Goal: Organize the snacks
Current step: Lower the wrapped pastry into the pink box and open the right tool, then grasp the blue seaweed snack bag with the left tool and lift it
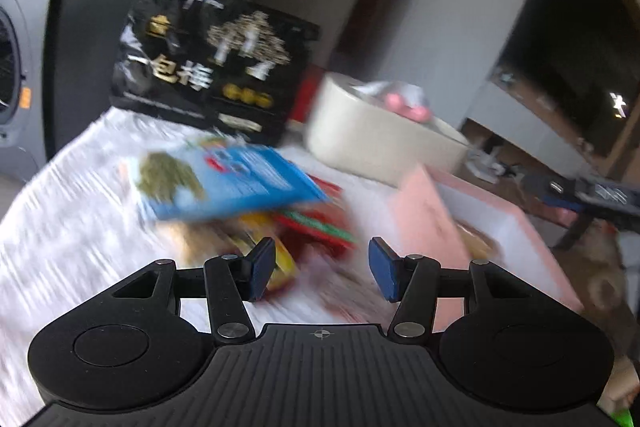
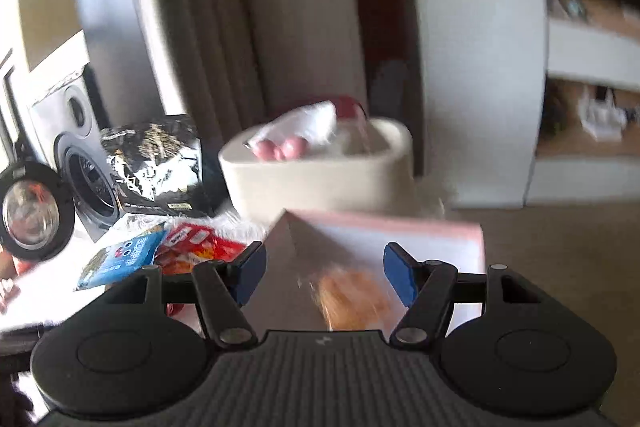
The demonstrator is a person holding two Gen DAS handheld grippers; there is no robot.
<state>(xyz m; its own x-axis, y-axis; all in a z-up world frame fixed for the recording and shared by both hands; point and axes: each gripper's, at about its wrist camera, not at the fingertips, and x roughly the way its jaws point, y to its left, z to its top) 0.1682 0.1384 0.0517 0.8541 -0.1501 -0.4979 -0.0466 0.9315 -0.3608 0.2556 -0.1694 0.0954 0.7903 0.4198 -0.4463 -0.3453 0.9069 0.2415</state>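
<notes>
Left wrist view low over the table (image 1: 60, 227), facing snacks, right wrist view nearer pink box (image 2: 400, 231), both sharing cream tub (image 1: 372, 143).

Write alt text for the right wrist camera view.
An open, empty right gripper hovers over a pink box holding an orange snack. Behind sits a cream tub; left lie a blue packet, red packet and black bag.
</notes>
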